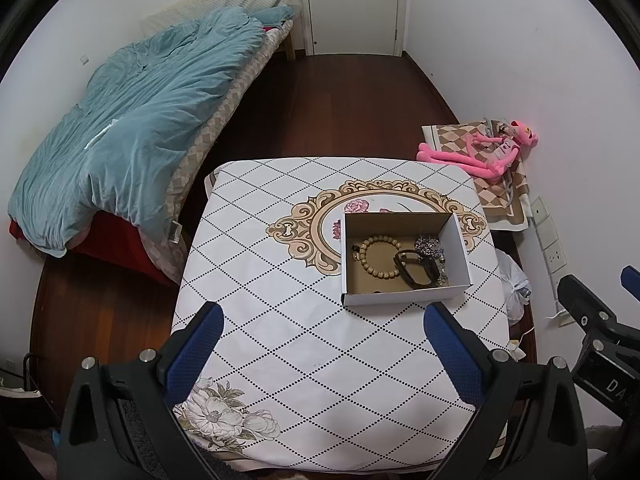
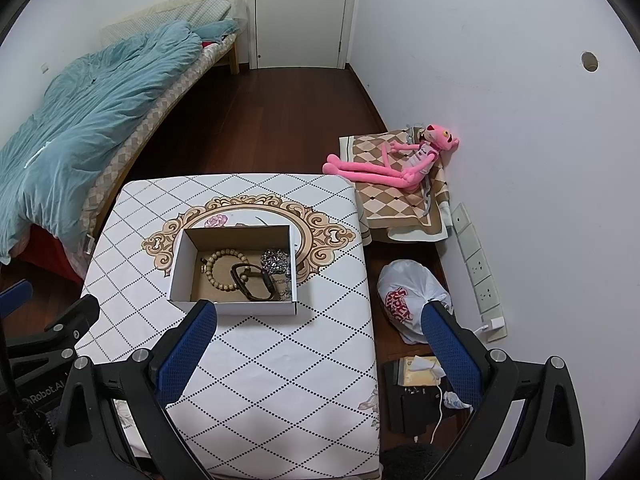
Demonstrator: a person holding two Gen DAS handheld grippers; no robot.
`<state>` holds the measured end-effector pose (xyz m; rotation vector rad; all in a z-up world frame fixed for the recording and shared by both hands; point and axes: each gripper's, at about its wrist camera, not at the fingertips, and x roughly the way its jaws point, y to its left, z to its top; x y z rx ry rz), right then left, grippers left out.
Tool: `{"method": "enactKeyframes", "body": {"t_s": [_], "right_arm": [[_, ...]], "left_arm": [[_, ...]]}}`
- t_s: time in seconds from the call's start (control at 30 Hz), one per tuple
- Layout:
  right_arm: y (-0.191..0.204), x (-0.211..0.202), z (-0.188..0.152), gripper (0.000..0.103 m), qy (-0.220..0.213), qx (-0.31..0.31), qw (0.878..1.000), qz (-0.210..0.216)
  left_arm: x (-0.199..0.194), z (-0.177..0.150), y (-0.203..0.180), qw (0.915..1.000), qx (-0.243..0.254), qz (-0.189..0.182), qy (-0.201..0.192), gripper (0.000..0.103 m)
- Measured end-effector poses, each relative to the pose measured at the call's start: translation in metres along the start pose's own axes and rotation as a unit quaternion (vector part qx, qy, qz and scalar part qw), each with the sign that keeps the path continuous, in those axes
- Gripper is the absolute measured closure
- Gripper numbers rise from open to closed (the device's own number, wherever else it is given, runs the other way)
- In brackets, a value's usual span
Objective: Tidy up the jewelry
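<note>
An open cardboard box stands on a table with a white diamond-pattern cloth. Inside lie a wooden bead bracelet, a black band and a silvery chain piece. My left gripper is open and empty, above the table in front of the box. My right gripper is open and empty, over the table's right edge, just in front of the box.
A bed with a blue quilt stands left of the table. A pink plush toy lies on a folded cloth by the right wall. A white plastic bag and wall sockets are at the right, low.
</note>
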<state>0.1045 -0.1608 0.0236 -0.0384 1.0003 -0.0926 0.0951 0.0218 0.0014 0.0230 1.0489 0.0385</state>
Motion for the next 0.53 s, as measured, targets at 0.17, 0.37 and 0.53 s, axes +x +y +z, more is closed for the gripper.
{"method": "enactKeyframes", "body": {"t_s": [0.17, 0.37, 0.53], "right_arm": [[0.0003, 0.0007, 0.0003, 0.000, 0.000, 0.000, 1.000, 0.001], [0.0014, 0.0007, -0.0001, 0.000, -0.001, 0.001, 1.000, 0.001], [0.0026, 0.0000, -0.0008, 0.000, -0.001, 0.001, 1.000, 0.002]], "left_arm": [[-0.0010, 0.0013, -0.0001, 1.0000, -0.001, 0.002, -0.002, 0.001], [-0.0028, 0.0039, -0.0021, 1.0000, -0.003, 0.004, -0.002, 0.001], [-0.0055, 0.0056, -0.0019, 0.9998, -0.004, 0.015, -0.010, 0.001]]}}
